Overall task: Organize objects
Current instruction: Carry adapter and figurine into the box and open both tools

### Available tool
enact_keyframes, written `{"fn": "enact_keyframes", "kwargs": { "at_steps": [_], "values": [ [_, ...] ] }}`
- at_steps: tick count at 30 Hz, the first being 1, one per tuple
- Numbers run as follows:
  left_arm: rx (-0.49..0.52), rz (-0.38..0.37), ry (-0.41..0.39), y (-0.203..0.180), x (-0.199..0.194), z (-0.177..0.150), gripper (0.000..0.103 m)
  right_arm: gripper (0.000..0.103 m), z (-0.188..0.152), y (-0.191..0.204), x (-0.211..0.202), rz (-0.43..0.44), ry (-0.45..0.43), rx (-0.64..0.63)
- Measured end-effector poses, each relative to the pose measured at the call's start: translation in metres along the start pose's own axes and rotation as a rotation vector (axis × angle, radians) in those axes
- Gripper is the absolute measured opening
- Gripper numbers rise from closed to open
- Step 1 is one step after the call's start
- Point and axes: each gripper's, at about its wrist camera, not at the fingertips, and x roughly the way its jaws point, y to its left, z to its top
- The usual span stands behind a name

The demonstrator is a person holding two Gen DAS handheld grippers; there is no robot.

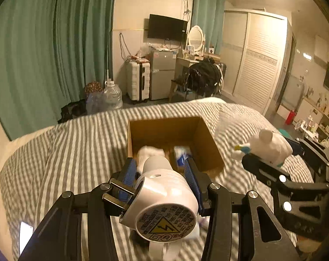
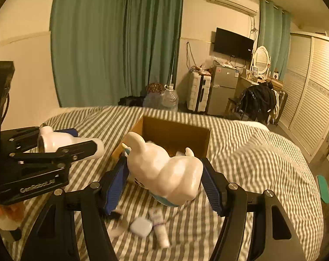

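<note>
My left gripper (image 1: 161,169) is shut on a white cylindrical plug-in device (image 1: 164,198) with two metal prongs and a warning label on its end; it hangs above the striped bed, just short of the open cardboard box (image 1: 204,139). In the box lie a white fluffy item (image 1: 151,152) and a blue-and-white packet (image 1: 180,154). My right gripper (image 2: 164,178) is shut on a white animal figurine (image 2: 164,171), lifted over the bed in front of the box (image 2: 175,134). The left gripper with the white device (image 2: 70,143) shows at the left of the right wrist view.
On the bedspread below the figurine lie a small white case (image 2: 141,227), a white tube (image 2: 161,230) and a dark small item (image 2: 115,214). A wardrobe (image 2: 312,100), fridge (image 2: 223,89), suitcase (image 2: 198,93) and water jugs (image 2: 169,99) stand beyond the bed.
</note>
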Motion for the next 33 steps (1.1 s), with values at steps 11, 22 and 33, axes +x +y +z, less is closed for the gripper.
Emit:
{"fn": "enact_keyframes", "kwargs": {
  "at_steps": [11,22,33],
  "values": [
    [0.119,-0.061,0.016,0.0,0.129,0.043,0.048,0.065,0.059,-0.051,0.109,-0.005,0.01,0.111],
    [0.131,-0.058,0.133,0.002,0.218,0.021,0.048,0.065,0.043,-0.074,0.24,-0.005,0.135,0.128],
    [0.137,-0.051,0.146,-0.003,0.207,0.012,0.075,0.066,0.021,-0.069,0.241,0.04,0.166,0.147]
  ]
}}
